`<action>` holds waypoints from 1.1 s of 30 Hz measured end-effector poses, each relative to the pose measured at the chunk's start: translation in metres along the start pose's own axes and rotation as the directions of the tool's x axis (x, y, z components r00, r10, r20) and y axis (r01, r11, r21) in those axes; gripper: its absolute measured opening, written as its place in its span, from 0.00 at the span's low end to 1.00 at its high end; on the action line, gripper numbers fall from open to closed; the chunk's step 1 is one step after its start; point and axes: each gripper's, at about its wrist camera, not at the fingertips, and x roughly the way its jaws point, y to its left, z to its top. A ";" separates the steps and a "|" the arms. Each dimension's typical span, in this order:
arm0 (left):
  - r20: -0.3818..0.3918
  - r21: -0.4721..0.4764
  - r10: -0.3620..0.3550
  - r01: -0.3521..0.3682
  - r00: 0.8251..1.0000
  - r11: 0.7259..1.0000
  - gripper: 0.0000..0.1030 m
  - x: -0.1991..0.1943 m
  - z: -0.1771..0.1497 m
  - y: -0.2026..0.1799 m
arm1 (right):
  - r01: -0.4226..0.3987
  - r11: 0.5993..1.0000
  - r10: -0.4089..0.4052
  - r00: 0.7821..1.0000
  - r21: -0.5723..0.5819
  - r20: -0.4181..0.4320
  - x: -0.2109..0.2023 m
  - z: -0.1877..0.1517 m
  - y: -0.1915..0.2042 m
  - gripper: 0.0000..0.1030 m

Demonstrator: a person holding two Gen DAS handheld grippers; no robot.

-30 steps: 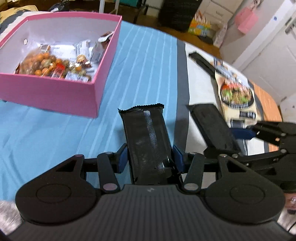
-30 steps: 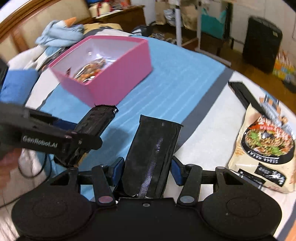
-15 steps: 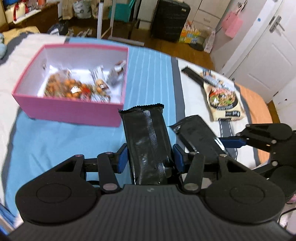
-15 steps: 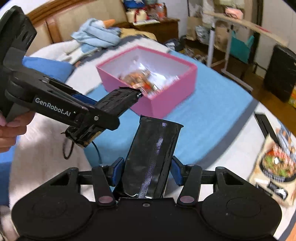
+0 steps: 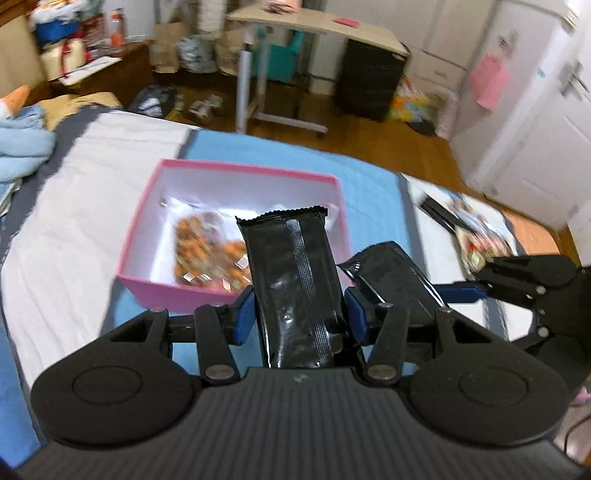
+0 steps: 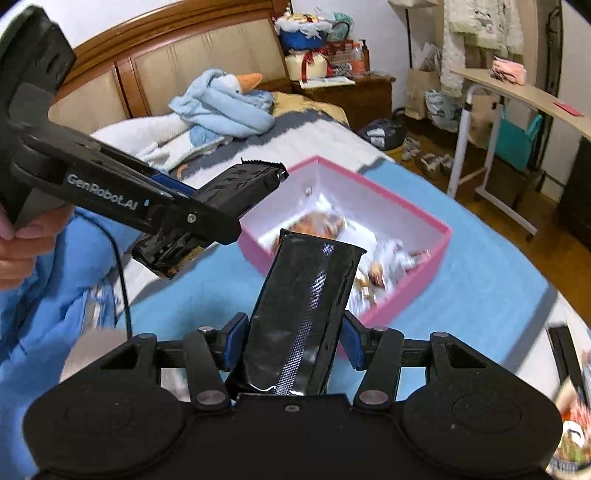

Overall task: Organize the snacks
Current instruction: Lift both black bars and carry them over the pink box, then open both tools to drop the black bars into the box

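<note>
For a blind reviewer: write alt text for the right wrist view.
The right gripper clamps a black snack packet above a blue bedspread, pointing toward an open pink box holding snacks. At left, the left gripper holds a second black packet near the box.

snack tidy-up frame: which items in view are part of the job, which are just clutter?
In play:
- black packet in left claw
- black packet in right claw
- pink box holding snacks
- noodle bag on the bed

Lying about:
- blue plush toy
- rolling desk
- black suitcase
</note>
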 end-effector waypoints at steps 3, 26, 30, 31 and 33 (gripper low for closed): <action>0.009 0.011 0.000 0.000 1.000 1.000 0.48 0.014 0.015 0.022 | -0.017 1.000 0.017 1.000 0.016 0.025 0.022 0.021 -0.011 0.57; -0.053 0.161 0.126 -0.116 0.991 0.980 0.49 0.182 0.056 0.100 | 0.031 0.980 -0.055 0.991 -0.198 -0.120 0.217 0.082 -0.076 0.57; -0.074 0.147 0.130 -0.119 0.989 0.982 0.50 0.191 0.057 0.110 | 0.017 0.967 -0.053 0.989 -0.254 -0.135 0.226 0.080 -0.074 0.57; -0.076 0.137 0.130 -0.119 0.989 0.983 0.51 0.193 0.056 0.112 | 0.016 0.964 -0.053 0.990 -0.265 -0.132 0.226 0.081 -0.074 0.58; -0.070 0.113 0.131 -0.122 0.989 0.986 0.55 0.194 0.055 0.115 | 0.041 0.964 -0.075 0.990 -0.263 -0.119 0.225 0.081 -0.075 0.70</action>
